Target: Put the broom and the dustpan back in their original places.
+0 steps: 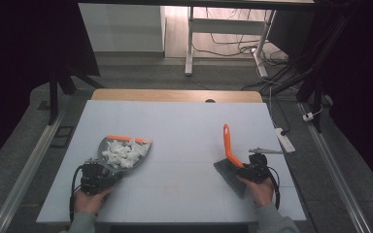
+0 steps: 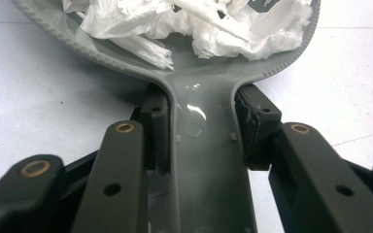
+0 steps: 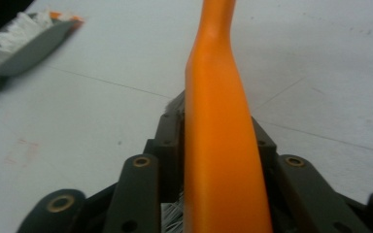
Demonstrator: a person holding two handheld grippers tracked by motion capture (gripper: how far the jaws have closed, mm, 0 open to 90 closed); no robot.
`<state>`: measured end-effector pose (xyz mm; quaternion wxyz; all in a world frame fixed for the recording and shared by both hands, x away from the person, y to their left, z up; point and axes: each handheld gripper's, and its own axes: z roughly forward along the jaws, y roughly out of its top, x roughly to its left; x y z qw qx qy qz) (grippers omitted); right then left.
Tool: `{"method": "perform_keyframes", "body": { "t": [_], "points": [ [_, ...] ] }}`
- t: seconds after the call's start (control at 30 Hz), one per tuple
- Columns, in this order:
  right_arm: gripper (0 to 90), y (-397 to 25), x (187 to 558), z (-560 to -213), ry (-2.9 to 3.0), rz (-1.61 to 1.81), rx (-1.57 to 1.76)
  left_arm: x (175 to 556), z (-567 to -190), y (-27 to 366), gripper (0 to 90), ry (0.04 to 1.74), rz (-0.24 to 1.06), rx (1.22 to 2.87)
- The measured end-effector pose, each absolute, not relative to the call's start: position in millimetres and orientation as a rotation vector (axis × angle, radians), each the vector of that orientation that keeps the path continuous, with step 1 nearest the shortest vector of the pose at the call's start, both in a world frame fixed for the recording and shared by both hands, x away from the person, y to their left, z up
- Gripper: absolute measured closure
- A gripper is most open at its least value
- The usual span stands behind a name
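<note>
1. In the high view, a pale blue table (image 1: 175,126) is seen from above, with a person's two hands entering at its near edge, each holding a black gripper.
2. The left gripper (image 1: 108,176) is seen near the table's near left corner, clamped on the handle of a grey dustpan (image 1: 141,158). The dustpan lies on the table and is filled with white paper scraps (image 1: 122,153); an orange strip runs along its far lip.
3. The right gripper (image 1: 245,170) is seen near the table's near right corner, holding a brush with an orange handle (image 1: 228,143). The handle rises toward the far side of the table, and the dark brush head (image 1: 228,175) rests against the table toward the near edge.
4. The left hand (image 1: 91,200) and the right hand (image 1: 261,190) are wrapped around the gripper bodies, with forearms in grey sleeves reaching in from the near edge.
5. In the left gripper view, detail hidden from above is shown: the jaws are pressed against both sides of the dustpan's narrow grey neck (image 2: 206,145), and the torn, crumpled scraps (image 2: 199,24) are seen heaped in the pan beyond it.
6. In the right gripper view, the jaws are seen pinched on either side of the smooth orange handle (image 3: 221,145), with white bristles (image 3: 171,213) visible low between them. The dustpan (image 3: 26,43) is seen, blurred, farther across the table.
</note>
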<state>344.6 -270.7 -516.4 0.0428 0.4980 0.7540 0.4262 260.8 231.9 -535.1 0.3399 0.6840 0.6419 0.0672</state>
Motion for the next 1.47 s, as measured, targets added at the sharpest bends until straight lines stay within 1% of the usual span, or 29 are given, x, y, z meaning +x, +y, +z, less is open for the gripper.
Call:
{"method": "perform_keyframes", "body": {
  "t": [0.07, 0.2, 0.37, 0.5, 0.6, 0.63, 0.73, 0.8, 0.93, 1.03, 1.17, 1.3, 1.47],
  "points": [
    [61.8, -271, 346, -516, 2.311, 1.282, 1.512, 261, -535, 232, 61.0, 1.671, 0.175, 1.78],
    [53.4, -272, 348, -517, 2.312, 1.209, 1.486, 260, -534, 232, 60.4, 1.662, 0.175, 1.773],
    [48.8, -272, 352, -520, 2.325, 1.177, 1.498, 260, -534, 234, 57.5, 1.652, 0.166, 1.766],
    [42.7, -271, 352, -519, 2.308, 1.139, 1.491, 259, -533, 234, 48.0, 1.653, 0.188, 1.775],
    [40.0, -271, 352, -518, 2.285, 1.111, 1.505, 257, -531, 235, 37.4, 1.658, 0.214, 1.771],
    [38.1, -271, 352, -518, 2.274, 1.107, 1.501, 256, -530, 237, 35.2, 1.659, 0.223, 1.766],
    [38.0, -272, 350, -515, 2.236, 1.075, 1.47, 252, -525, 240, 31.2, 1.652, 0.269, 1.772],
    [38.0, -273, 348, -512, 2.227, 1.092, 1.45, 249, -523, 242, 30.9, 1.639, 0.292, 1.778],
    [39.4, -273, 338, -503, 2.244, 1.14, 1.357, 243, -516, 242, 30.5, 1.547, 0.337, 1.824],
    [40.9, -273, 330, -498, 2.284, 1.182, 1.265, 239, -511, 241, 31.1, 1.435, 0.322, 1.862],
    [42.8, -272, 320, -496, 2.35, 1.226, 1.124, 238, -509, 240, 32.3, 1.336, 0.295, 1.893],
    [43.6, -273, 315, -496, 2.39, 1.232, 1.044, 241, -509, 240, 32.8, 1.284, 0.287, 1.924],
    [43.8, -271, 313, -496, 2.398, 1.237, 0.979, 243, -510, 241, 33.0, 1.272, 0.271, 1.929]
  ]
}}
